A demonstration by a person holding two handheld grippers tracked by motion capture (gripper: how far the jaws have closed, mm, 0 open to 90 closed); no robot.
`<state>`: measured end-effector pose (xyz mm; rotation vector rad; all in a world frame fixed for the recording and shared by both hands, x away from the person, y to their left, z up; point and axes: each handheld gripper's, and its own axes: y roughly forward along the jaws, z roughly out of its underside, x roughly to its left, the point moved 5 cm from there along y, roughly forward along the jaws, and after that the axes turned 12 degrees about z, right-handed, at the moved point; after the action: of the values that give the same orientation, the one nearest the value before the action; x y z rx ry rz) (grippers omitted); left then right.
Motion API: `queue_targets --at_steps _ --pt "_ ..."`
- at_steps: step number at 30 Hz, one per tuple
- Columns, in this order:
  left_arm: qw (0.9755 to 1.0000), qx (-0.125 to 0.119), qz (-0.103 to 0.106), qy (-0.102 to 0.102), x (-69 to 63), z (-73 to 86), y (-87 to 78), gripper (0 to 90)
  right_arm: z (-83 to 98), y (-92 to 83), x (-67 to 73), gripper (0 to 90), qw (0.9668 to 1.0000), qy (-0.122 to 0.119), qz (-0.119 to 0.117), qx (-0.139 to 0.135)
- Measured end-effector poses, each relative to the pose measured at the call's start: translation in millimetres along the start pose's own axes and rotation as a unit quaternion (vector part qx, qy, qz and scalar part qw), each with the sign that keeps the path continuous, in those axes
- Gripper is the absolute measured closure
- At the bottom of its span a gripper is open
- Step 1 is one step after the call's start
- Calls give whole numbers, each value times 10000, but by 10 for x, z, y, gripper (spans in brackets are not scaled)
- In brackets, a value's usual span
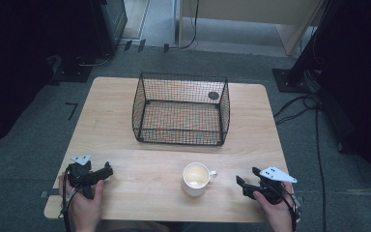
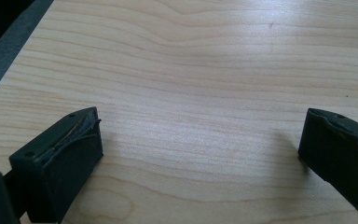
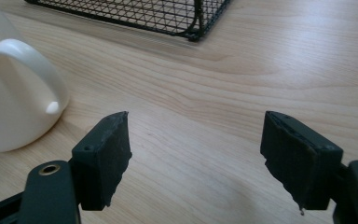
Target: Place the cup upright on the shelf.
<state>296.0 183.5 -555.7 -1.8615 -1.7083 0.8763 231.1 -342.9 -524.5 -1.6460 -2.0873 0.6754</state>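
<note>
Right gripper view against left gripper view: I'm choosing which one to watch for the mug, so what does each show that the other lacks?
The right gripper view alone shows the white mug, upright with its handle turned toward the camera, and a corner of the black wire basket farther back. The left gripper view alone shows the table's edge with grey floor beyond it. Both share the light wooden table and an open gripper with bare wood in the gap: right gripper, left gripper.
</note>
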Motion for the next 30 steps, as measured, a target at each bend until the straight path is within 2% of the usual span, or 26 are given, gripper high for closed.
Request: queue_targets --at_steps 5,8,13,23,30 --pt "10000 6 0 4 1 0 -1 0 -36 32 152 296 9999 -113 -53 -44" --pt "10000 0 0 -1 0 0 0 0 -45 45 226 308 9997 -158 -162 -33" --pt "10000 1 1 0 0 0 0 0 -48 78 331 391 9994 -226 -255 -42" --pt "10000 0 0 -1 0 0 0 0 -30 125 527 426 9979 -318 -569 60" --pt "10000 2 0 1 0 0 0 0 -24 159 610 435 9971 -350 -677 55"
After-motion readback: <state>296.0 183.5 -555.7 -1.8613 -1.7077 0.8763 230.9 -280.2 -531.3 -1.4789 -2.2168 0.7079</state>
